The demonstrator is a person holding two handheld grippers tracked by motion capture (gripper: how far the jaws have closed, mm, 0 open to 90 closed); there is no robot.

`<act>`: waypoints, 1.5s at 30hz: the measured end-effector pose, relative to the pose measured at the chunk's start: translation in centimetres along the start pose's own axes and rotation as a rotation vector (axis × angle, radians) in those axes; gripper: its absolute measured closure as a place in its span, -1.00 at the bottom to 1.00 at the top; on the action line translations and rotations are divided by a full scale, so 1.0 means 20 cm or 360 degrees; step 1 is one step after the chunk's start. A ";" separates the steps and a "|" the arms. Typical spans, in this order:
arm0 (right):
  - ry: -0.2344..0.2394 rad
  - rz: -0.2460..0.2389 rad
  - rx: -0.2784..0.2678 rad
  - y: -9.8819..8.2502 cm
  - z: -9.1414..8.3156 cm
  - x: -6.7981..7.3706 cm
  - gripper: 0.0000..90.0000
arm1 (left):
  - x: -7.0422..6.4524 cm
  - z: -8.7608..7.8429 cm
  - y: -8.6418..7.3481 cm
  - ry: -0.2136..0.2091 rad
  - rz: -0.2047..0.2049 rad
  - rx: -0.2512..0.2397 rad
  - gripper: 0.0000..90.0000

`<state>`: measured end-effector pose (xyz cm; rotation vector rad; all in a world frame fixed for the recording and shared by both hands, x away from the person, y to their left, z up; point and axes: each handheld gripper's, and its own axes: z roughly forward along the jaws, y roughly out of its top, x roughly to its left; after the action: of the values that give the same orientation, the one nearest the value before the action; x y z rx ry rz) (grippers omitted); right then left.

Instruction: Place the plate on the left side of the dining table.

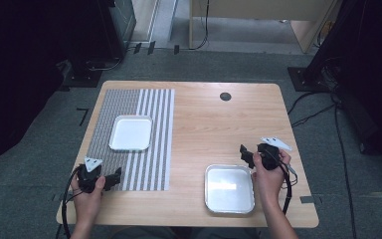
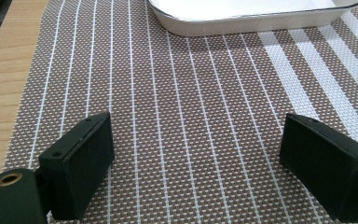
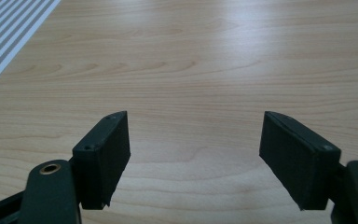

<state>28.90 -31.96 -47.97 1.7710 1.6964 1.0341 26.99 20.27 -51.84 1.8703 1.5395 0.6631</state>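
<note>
The white tray [image 1: 131, 133] nearest my left tongs [image 1: 115, 178] lies flat on the striped placemat [image 1: 156, 149], toward the far half of it, and in the left gripper view its near rim [image 2: 242, 24] sits well ahead of my jaws. My left tongs stand wide open with nothing between them; beneath the gap I see bare woven mat, and they touch neither tray nor anything else. They hover at the mat's near edge, pointing along the surface [image 1: 204, 114] toward the right.

The second tray [image 1: 229, 188], metal-rimmed with a pale bottom, lies on the bare wood at the near right, just beside my right hand [image 1: 267, 174]. My right tongs [image 1: 245, 155] are beyond that tray's far right corner, apart from it, aimed toward the left across the wood. In the right gripper view the jaws gape wide and hold nothing; plain wood grain runs between them, and a corner of the striped mat [image 3: 9, 32] shows at the upper left.

A small dark round hole [image 1: 225, 96] sits in the wood near the far edge.
</note>
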 end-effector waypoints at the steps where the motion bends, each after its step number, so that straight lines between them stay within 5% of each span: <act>1: 0.0000 0.0000 0.0000 0.00 0.00 0.00 -0.45 | 0.00 0.00 0.00 0.0000 -0.0001 0.0000 -0.78; 20: -0.0123 0.0063 0.0027 -0.10 -0.07 -0.24 -0.45 | 0.00 0.00 0.00 0.0001 0.0002 0.0000 -0.78; 45: -0.0204 0.0054 0.0063 -0.22 -0.14 -0.43 -0.47 | 0.00 0.00 0.00 0.0001 0.0006 0.0003 -0.78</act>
<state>24.54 -40.36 -51.36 1.8551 1.6245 0.8864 26.97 20.24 -51.83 1.8746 1.5379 0.6645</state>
